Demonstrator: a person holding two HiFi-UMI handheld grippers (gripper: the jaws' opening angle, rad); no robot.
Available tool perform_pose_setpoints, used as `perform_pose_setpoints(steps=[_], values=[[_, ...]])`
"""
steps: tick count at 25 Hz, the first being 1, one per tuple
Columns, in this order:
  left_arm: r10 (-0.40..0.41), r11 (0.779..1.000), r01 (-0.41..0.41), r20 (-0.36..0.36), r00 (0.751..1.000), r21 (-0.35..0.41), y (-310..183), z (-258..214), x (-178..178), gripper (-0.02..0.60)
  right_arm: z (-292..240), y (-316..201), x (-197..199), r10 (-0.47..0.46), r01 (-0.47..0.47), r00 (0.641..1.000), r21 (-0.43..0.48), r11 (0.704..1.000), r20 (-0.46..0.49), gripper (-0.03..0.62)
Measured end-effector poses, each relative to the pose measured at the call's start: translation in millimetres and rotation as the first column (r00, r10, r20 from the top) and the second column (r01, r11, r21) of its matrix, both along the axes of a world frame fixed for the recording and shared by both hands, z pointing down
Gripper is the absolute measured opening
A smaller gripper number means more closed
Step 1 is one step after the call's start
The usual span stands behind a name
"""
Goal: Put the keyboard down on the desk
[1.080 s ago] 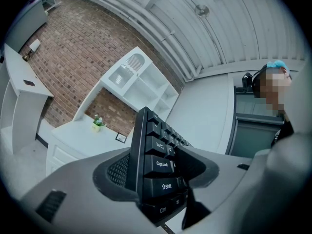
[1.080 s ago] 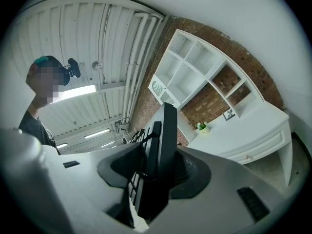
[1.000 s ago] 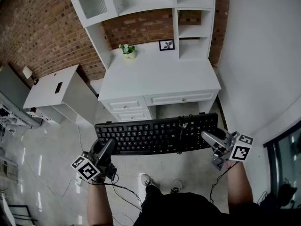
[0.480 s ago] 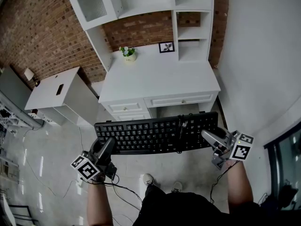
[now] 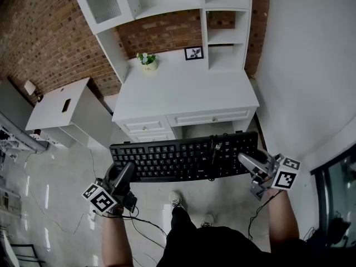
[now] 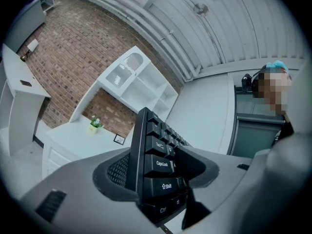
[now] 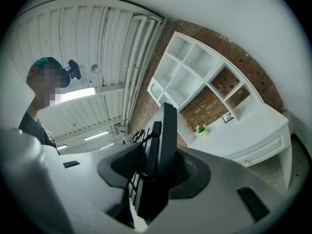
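A black keyboard (image 5: 183,157) hangs level in the air in front of the white desk (image 5: 183,90), held by both ends. My left gripper (image 5: 123,175) is shut on the keyboard's left end (image 6: 155,167), with the Caps Lock and Shift keys showing between its pads. My right gripper (image 5: 248,164) is shut on the right end (image 7: 161,155), which stands edge-on between its jaws. The keyboard's cable (image 5: 213,160) lies across the keys. The desk top is bare in the middle.
A small potted plant (image 5: 147,60) and a picture frame (image 5: 193,53) stand at the back of the desk, under white shelves (image 5: 225,15). A low white cabinet (image 5: 58,107) stands to the left. A white wall (image 5: 300,65) runs along the right. My feet (image 5: 189,207) are on the glossy floor.
The whole scene has shifted slightly in the head view: the desk sits a little higher and to the left. The keyboard and both grippers keep their hold and their places.
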State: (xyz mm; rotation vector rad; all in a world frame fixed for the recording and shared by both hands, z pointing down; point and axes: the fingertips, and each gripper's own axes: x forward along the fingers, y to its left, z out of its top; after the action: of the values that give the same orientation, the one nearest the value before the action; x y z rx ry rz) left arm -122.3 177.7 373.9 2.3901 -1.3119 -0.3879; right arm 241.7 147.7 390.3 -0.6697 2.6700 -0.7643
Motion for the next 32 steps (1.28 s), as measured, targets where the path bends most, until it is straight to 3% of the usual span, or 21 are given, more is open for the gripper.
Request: perform_pose_setpoints(steps=[12,20,32], values=[[0.022,1.0,-0.022,-0.02,1.0,0.002,-12.3,12.1,-0.1,0.273,4.6,-2.7,0.6,0.029,-0.029,1.0,0.005,1.0,-0.008,0.184],[0.017,0.999,-0.018,-0.031,0.999,-0.036,-78.4,0.2,-17.0,0.275,-10.8,-69.5,-16.5,0.025,-0.026,0.999,-0.034,0.999,-0.02,0.183],[0.039,0.997,-0.041,-0.042,0.998,-0.069,-168.7,4.2,-76.3,0.273,-11.8,-151.3,-75.4,0.049,-0.051,0.998,-0.065,0.997,-0.031,0.184]])
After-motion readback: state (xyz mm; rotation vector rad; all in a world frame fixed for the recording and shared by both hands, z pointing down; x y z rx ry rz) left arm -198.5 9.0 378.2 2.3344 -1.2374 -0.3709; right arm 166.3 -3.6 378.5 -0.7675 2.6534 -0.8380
